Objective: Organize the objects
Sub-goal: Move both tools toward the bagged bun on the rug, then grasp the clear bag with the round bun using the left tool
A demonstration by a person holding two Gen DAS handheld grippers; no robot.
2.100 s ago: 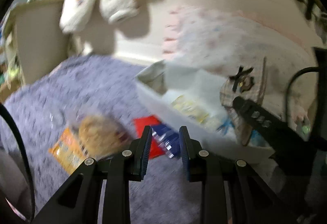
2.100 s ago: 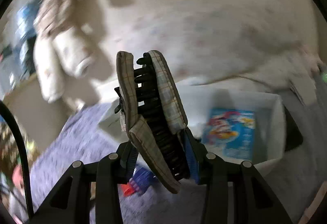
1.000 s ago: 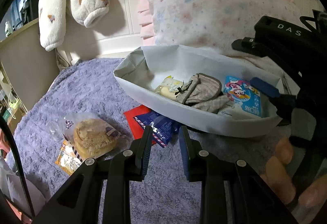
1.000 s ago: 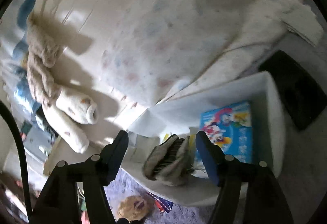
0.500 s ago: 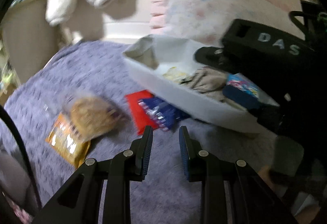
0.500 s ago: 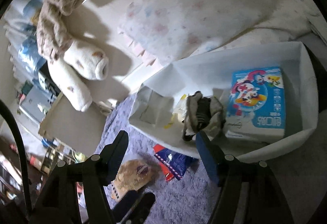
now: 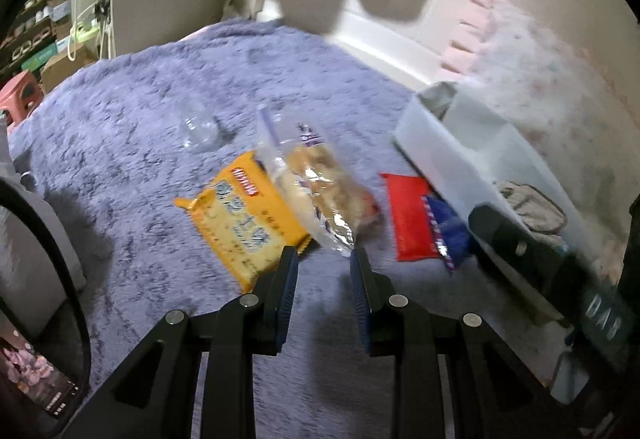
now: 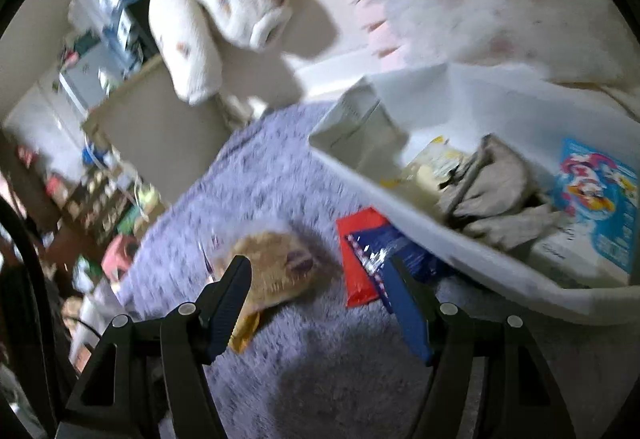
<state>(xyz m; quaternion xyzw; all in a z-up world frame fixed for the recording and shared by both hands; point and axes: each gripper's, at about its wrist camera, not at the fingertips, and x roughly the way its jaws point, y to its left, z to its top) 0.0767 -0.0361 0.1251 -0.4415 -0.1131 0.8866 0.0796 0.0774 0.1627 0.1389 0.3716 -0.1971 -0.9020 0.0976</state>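
target: bread bag (image 7: pixel 320 191), light, soft, crinkly, crushable
grip: pinch the film edge, not the loaf
left gripper (image 7: pixel 323 259): slightly parted, empty
right gripper (image 8: pixel 316 275): wide, empty

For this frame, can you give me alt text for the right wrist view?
The open, empty right gripper hovers over a purple rug, above a bagged bun and a red packet. To the right, a white bin holds a plaid hair clip and a blue box.
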